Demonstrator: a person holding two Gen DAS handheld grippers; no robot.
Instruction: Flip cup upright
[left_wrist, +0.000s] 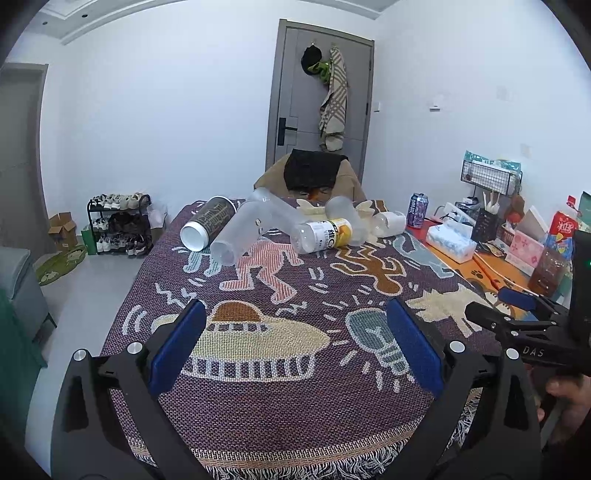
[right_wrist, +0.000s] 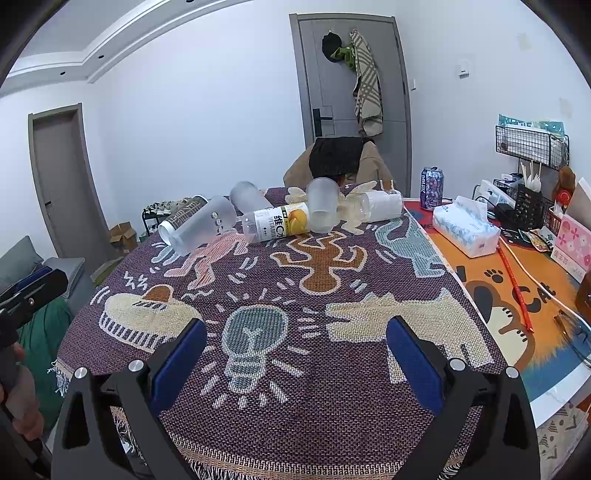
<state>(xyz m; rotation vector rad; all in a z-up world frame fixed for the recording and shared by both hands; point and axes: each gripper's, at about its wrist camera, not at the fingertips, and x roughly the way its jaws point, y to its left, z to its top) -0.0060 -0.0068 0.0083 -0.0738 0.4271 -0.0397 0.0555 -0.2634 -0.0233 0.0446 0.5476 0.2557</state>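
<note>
Lying on their sides along the far edge of the patterned cloth (right_wrist: 332, 369), from left: a dark printed cup (right_wrist: 181, 216), a frosted cup (right_wrist: 203, 230), another frosted cup (right_wrist: 251, 199) behind, a vitamin bottle (right_wrist: 277, 223). Left gripper (left_wrist: 295, 347) and right gripper (right_wrist: 295, 354) hover near the cloth's front edge, jaws apart and holding nothing. The cups lie close together; a clumsy grab would likely roll the bottle or a neighbouring cup off the cloth.

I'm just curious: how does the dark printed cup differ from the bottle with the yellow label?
The dark printed cup is opaque with a wide white rim; the bottle is clear plastic with a yellow-and-white label. The cup lies at the row's left end, the bottle mid-row. Both lie on their sides on the patterned cloth.
</note>
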